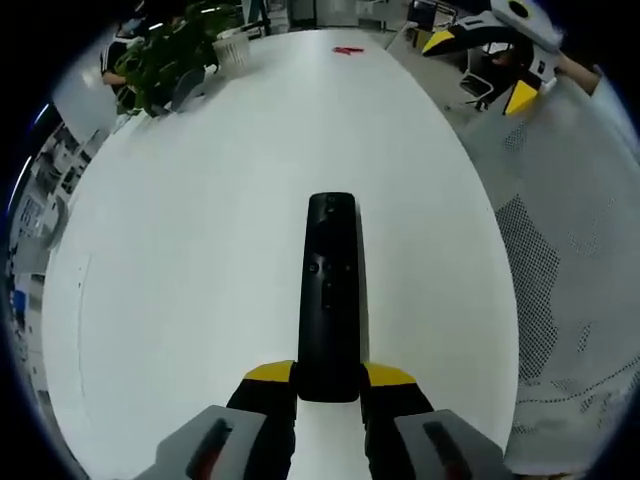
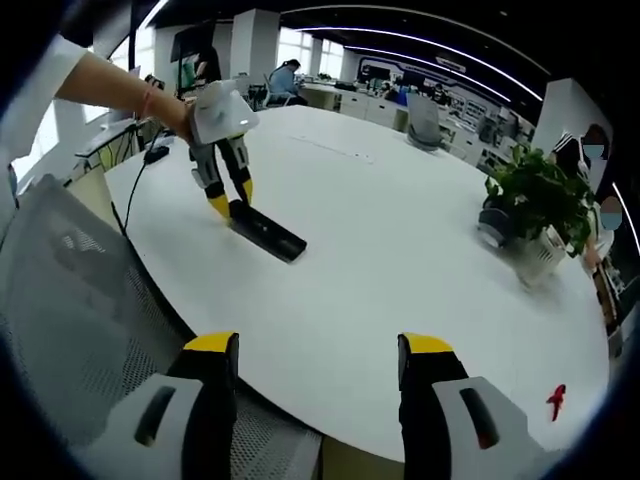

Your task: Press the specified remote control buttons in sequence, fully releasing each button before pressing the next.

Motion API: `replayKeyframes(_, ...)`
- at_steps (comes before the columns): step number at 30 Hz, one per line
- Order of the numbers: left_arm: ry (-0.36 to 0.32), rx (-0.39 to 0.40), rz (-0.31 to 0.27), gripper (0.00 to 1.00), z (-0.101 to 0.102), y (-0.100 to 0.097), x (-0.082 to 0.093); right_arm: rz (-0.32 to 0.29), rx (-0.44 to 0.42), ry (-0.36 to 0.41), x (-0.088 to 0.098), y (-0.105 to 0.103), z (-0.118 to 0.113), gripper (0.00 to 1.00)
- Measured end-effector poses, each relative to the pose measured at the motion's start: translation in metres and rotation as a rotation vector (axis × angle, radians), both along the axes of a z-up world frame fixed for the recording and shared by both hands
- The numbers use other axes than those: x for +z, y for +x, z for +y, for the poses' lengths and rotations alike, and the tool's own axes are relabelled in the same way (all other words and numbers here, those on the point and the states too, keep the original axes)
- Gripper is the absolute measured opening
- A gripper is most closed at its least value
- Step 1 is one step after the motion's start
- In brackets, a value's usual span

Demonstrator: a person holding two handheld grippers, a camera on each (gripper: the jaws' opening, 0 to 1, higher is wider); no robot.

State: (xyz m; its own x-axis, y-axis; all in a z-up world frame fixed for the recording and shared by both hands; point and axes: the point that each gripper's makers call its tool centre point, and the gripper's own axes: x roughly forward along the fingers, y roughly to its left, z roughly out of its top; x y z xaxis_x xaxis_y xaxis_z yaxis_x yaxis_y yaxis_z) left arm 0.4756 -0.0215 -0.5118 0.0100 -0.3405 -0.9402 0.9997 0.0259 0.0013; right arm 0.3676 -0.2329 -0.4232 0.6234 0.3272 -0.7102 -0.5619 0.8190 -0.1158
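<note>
A long black remote control (image 1: 331, 290) lies on the white table (image 1: 200, 230), pointing away from me. My left gripper (image 1: 330, 378) is shut on its near end, one yellow-tipped finger on each side. The right gripper view has the same remote (image 2: 266, 232) on the table (image 2: 400, 240), with the left gripper (image 2: 228, 203) clamped on its end and a person's hand above it. My right gripper (image 2: 322, 352) hangs open over the table's near edge, nothing between its fingers. It also appears raised at the far right (image 1: 480, 65) of the left gripper view.
A potted plant (image 2: 535, 205) stands on the table's far side, seen also as a potted plant (image 1: 180, 55) at top left. A small red object (image 2: 556, 400) lies near the table edge. A grey mesh chair back (image 2: 70, 300) stands beside the table. Office desks and people sit beyond.
</note>
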Motion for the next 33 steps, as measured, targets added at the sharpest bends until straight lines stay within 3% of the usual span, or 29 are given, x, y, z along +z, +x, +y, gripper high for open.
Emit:
replayKeyframes(12,-0.023,0.05,0.01,0.24,0.005,-0.039,0.0,0.029,0.088,-0.007,-0.004,-0.007,0.014,0.66)
replayKeyframes(33,-0.063,0.082,0.016,0.24,0.005,-0.092,0.002,0.049,0.142,-0.017,-0.008,-0.012,0.021,0.66)
